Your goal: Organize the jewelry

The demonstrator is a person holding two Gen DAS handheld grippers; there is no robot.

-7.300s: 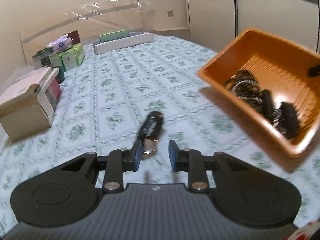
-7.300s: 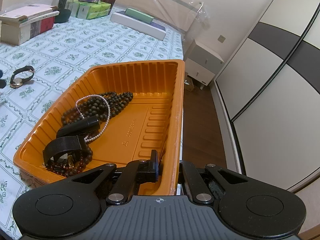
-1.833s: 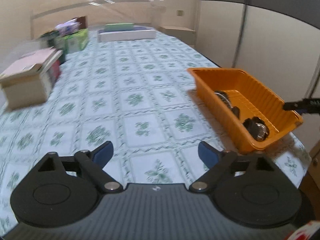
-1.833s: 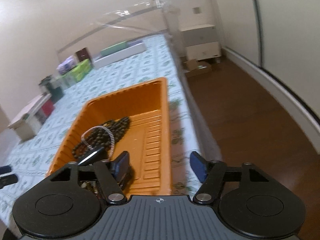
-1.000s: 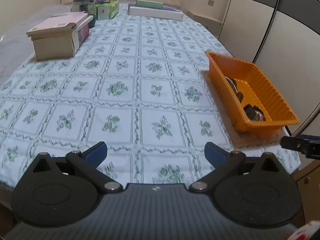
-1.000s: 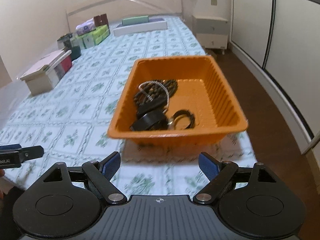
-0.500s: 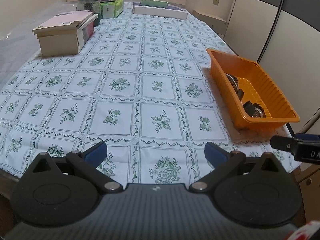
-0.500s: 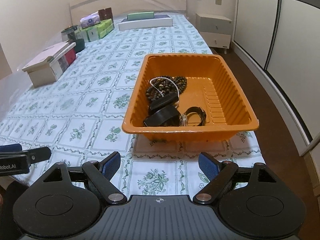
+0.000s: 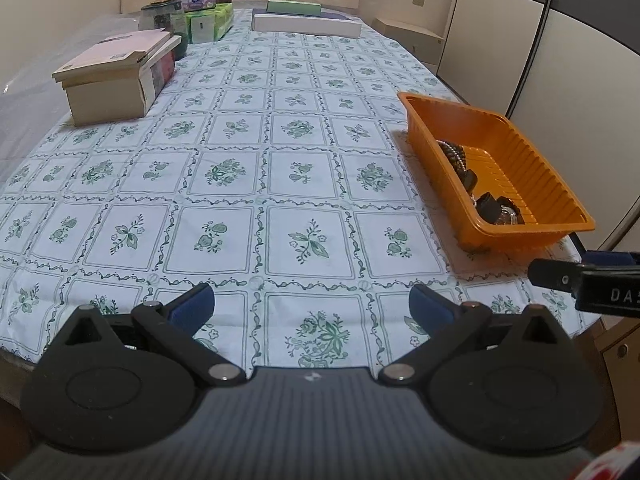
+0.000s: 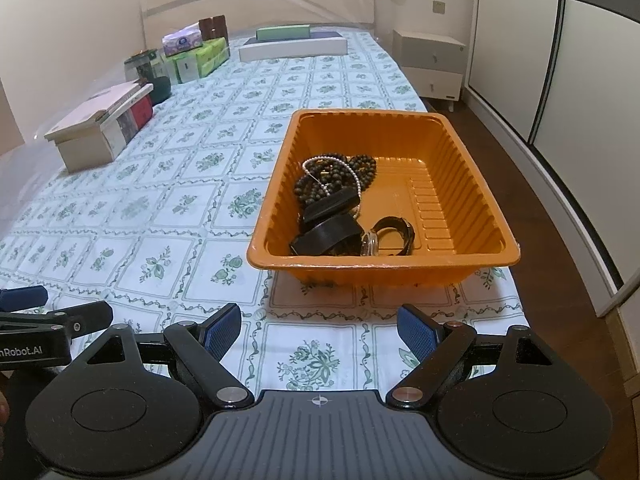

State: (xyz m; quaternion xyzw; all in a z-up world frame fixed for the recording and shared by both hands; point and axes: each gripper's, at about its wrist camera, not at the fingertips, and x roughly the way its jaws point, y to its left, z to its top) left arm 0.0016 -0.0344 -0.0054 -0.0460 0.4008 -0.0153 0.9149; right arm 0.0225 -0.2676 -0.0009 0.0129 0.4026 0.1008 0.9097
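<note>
An orange tray (image 10: pixel 472 184) stands on the table near its right edge; it also shows in the left wrist view (image 9: pixel 532 168). In it lie dark bead necklaces (image 10: pixel 336 176), a pearl strand (image 10: pixel 352 176), black bands (image 10: pixel 326 234) and a watch (image 10: pixel 392 236). My right gripper (image 10: pixel 318 330) is open and empty, held back from the tray's near wall. My left gripper (image 9: pixel 310 306) is open and empty over the table's near edge, left of the tray. A finger of the right gripper shows in the left wrist view (image 9: pixel 560 274).
A green-flowered tablecloth (image 9: pixel 240 168) covers the table. A stack of boxes and books (image 9: pixel 116 76) sits at the left. Tissue packs (image 9: pixel 208 20), a jar (image 9: pixel 162 14) and long flat boxes (image 9: pixel 306 20) are at the far end. A wardrobe (image 10: pixel 580 120) is to the right.
Both grippers have drawn a little further back from the table and steadied. The tray and the jewelry in it have not moved. Both stay open.
</note>
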